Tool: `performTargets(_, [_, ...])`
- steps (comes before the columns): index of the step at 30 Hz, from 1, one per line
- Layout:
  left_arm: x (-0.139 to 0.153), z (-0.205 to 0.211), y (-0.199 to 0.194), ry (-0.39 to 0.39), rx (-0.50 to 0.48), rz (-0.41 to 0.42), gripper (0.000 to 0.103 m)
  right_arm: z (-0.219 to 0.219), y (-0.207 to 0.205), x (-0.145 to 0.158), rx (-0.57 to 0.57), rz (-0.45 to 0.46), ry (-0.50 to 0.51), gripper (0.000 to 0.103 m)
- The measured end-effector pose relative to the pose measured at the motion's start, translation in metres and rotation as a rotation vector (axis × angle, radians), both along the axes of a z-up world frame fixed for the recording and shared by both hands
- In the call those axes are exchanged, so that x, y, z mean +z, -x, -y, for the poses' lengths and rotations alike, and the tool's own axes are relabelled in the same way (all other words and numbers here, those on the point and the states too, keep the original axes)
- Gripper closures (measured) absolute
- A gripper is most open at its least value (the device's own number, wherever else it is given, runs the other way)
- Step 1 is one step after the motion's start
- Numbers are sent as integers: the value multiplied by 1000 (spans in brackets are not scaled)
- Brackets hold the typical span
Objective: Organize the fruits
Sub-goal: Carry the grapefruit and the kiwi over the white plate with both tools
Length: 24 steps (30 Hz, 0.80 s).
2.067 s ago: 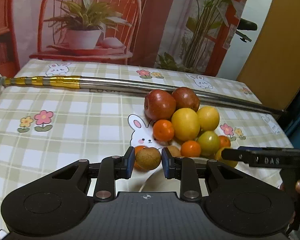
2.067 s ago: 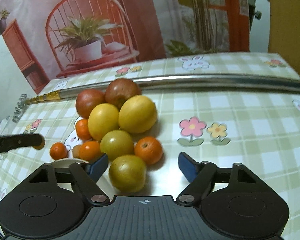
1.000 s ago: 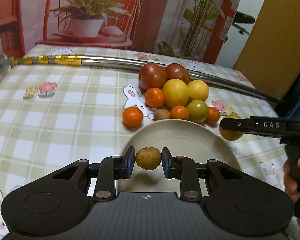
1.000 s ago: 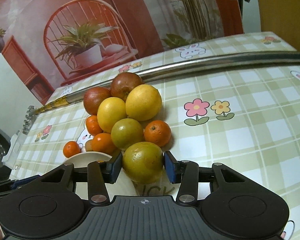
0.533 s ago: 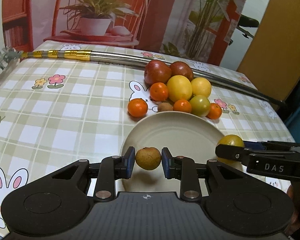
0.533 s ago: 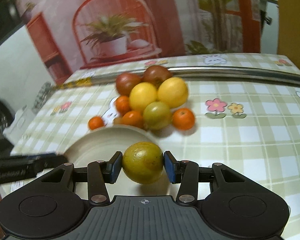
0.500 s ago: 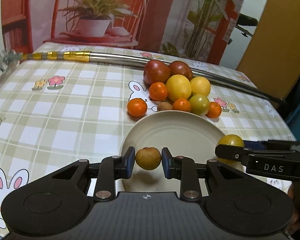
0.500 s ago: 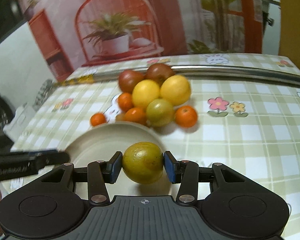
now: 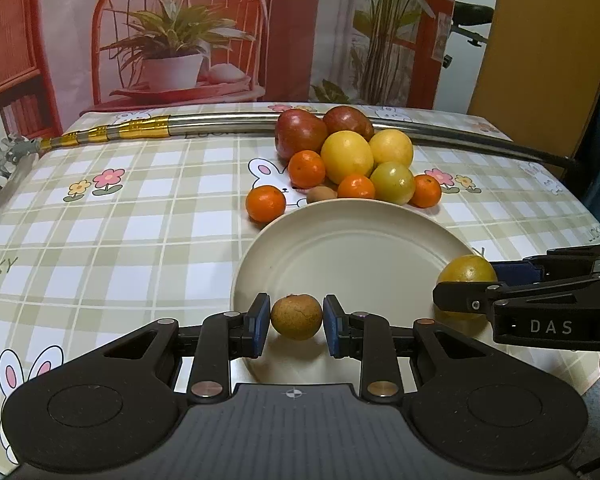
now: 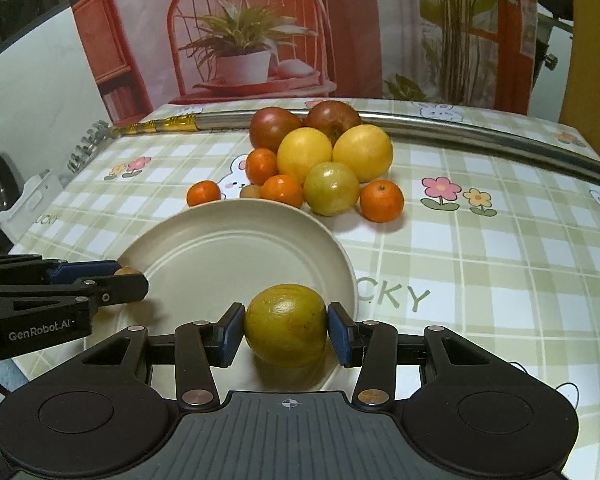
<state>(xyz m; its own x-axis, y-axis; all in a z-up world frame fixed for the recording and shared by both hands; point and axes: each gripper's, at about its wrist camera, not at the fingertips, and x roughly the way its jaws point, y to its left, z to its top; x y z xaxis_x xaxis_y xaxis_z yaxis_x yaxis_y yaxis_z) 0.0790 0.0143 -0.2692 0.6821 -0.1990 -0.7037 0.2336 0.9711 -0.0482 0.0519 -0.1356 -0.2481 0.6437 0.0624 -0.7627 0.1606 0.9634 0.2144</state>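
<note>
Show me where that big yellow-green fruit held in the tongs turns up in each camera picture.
Left wrist view: yellow-green fruit at the right edge, between the right tongs.
Right wrist view: bottom centre, clamped over the plate's near rim.
Shared landmark: cream plate.

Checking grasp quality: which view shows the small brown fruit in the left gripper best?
The left wrist view: the small brown fruit sits whole between the left gripper's blue pads, over the plate. The right wrist view shows only a sliver of it behind a finger.
</note>
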Motion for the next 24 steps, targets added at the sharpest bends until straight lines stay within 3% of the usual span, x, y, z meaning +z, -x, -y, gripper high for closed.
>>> performTargets(24, [-7, -2, -3, -10, 21, -16, 72, 2, -1, -2, -6, -2, -3, 61])
